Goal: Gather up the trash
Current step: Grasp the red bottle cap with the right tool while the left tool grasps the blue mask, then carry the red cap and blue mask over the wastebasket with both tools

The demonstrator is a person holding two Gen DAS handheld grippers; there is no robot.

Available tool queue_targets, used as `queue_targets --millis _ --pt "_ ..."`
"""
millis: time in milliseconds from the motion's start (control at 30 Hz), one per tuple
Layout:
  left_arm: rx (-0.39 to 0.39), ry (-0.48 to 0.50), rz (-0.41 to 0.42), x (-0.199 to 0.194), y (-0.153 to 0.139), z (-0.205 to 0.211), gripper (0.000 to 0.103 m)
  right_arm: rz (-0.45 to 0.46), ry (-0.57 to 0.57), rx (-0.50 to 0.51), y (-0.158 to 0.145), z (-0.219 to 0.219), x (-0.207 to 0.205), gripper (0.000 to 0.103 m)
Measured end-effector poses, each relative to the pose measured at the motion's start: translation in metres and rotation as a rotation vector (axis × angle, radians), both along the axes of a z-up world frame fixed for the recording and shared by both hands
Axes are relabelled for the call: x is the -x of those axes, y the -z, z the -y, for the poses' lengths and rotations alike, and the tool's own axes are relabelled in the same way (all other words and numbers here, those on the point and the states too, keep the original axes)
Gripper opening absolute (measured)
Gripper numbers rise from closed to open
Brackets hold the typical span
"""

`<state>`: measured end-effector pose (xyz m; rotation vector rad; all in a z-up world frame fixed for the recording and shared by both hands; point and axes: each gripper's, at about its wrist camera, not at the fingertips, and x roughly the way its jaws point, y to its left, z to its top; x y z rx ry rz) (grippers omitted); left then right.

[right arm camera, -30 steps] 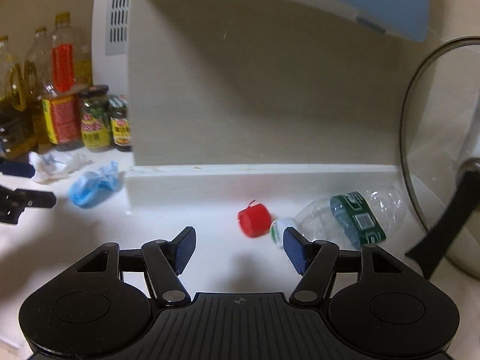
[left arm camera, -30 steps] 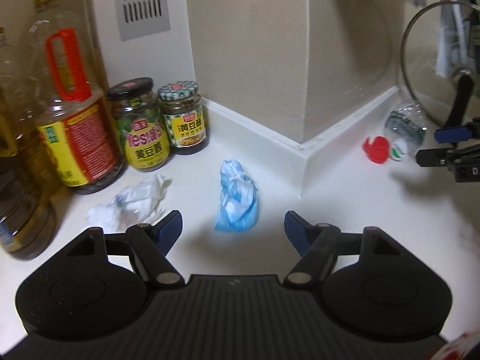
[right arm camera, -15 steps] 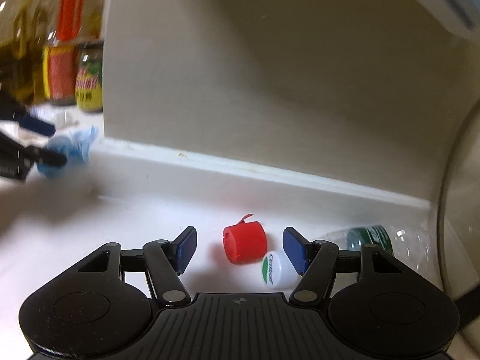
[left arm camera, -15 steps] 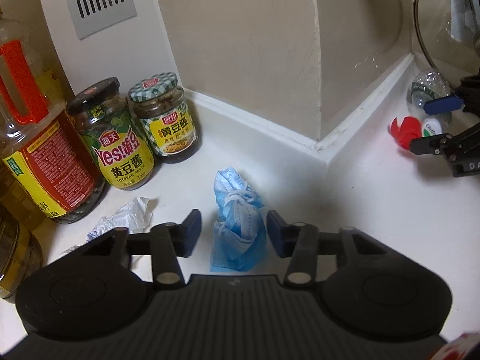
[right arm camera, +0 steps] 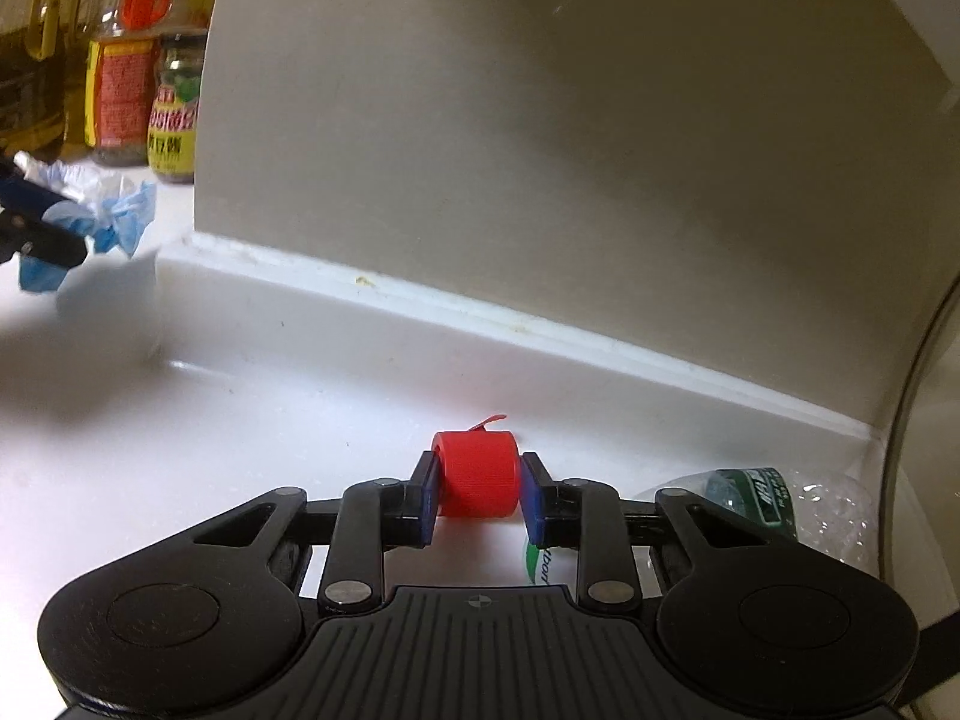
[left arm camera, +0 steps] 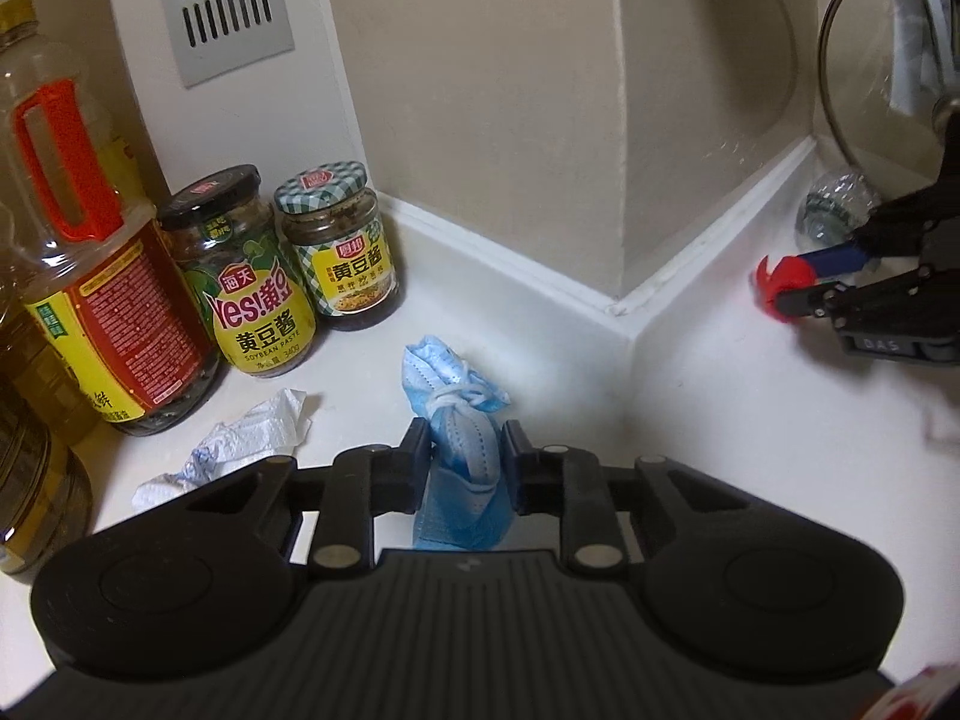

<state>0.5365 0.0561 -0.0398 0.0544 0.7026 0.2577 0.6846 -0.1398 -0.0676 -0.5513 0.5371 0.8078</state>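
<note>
My left gripper (left arm camera: 467, 457) is shut on a crumpled blue face mask (left arm camera: 459, 384) on the white counter (left arm camera: 690, 420). A crumpled white tissue (left arm camera: 240, 444) lies just left of it. My right gripper (right arm camera: 477, 489) is shut on a red bottle cap (right arm camera: 477, 471) on the counter; it also shows in the left wrist view (left arm camera: 807, 291) at the far right, with the cap (left arm camera: 780, 282). A crushed clear plastic bottle (right arm camera: 774, 504) with a green label lies right of the cap. The mask (right arm camera: 123, 219) and left gripper show at the far left of the right wrist view.
Two sauce jars (left arm camera: 300, 264) and oil bottles (left arm camera: 90, 276) stand at the back left against the wall. A beige wall corner (left arm camera: 621, 180) juts out between the two grippers. A glass pot lid (left arm camera: 876, 60) leans at the far right.
Both grippers moved forward and closed: the left one onto the blue mask, the right one onto the red cap. Both were open a second ago.
</note>
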Motion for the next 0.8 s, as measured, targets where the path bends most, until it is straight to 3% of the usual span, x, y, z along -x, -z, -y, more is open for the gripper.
queue_targets --millis 333,500,800 --pt "0.068 0.03 0.054 0.052 -0.019 0.029 0.022 -0.046 0.052 -0.112 -0.035 0.039 0.062 0.028" --pt "0.133 0.055 0.073 0.09 -0.024 0.043 0.022 -0.094 0.062 -0.187 -0.053 0.053 0.116 0.028" --pt "0.178 0.137 0.074 0.174 -0.029 0.06 0.022 -0.175 0.059 -0.253 -0.066 0.044 0.226 0.028"
